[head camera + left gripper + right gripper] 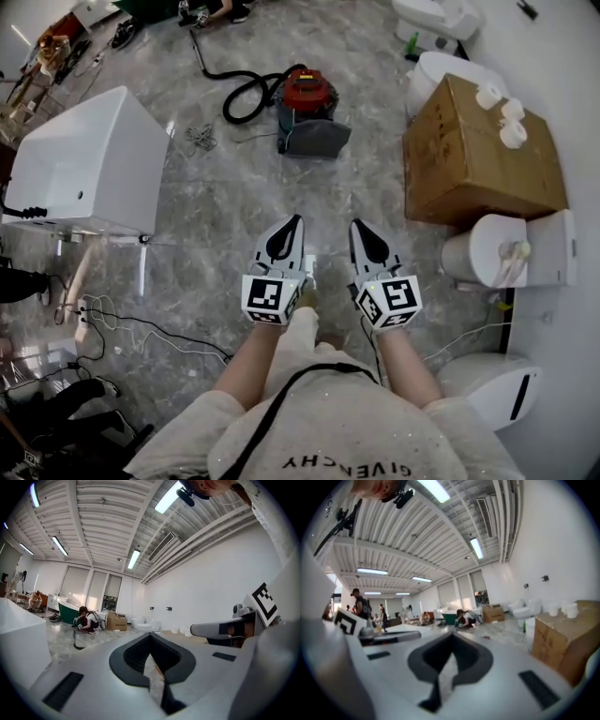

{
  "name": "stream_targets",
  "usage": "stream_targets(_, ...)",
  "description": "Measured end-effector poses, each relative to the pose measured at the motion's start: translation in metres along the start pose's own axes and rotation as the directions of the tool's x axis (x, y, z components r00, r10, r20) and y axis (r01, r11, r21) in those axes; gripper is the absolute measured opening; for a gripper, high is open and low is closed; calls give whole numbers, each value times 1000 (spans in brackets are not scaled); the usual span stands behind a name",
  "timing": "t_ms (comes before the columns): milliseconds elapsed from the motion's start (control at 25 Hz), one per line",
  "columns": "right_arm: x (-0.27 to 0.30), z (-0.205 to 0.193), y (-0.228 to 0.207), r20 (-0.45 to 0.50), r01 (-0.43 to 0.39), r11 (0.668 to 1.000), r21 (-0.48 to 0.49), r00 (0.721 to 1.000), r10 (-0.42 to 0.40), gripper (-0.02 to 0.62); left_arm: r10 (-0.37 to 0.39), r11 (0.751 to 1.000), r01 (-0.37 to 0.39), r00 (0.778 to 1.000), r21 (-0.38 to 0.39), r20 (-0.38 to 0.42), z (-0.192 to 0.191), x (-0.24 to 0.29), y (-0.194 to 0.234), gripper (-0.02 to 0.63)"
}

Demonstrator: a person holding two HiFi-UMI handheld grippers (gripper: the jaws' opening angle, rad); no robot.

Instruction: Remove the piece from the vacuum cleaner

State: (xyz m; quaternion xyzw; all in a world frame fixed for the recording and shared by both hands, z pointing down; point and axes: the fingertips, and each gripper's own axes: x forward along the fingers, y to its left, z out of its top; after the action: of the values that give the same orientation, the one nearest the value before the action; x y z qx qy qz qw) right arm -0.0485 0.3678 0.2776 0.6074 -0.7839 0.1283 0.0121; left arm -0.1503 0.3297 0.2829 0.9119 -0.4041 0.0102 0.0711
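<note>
As the vacuum (307, 105) sits upright on the grey marble floor (216, 206), its long axis runs away from the person, grey end nearest and black hose (246, 94) looping off to the left. Toilets (441, 66), a cardboard box (478, 155) and a white cabinet (84, 164) ring the room. Left gripper (295, 219) and right gripper (356, 225), jaws pressed together on nothing, point toward the vacuum from well short of it.

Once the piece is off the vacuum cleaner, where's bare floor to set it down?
Bare floor lies between the vacuum cleaner, the white unit and the cardboard box. Crowded: cables lower left, toilets along the right wall.
</note>
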Motion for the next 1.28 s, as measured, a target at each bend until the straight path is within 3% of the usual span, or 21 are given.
stream_targets(280,24,-4,-4,-3,24,1000,13,1000,-24,12,-34,999,34,999,-6,-18,-6,20,18,20)
stream_targets(760,61,3,-28,-14,38,999,11,999,-37,12,-25,999,25,1000,-24,-7,1,56,43,20)
stream_targets(1280,153,30,-81,-39,-9,1000,-12,999,9,12,4,1000,-5,1000,-24,-26,11,154,82,20)
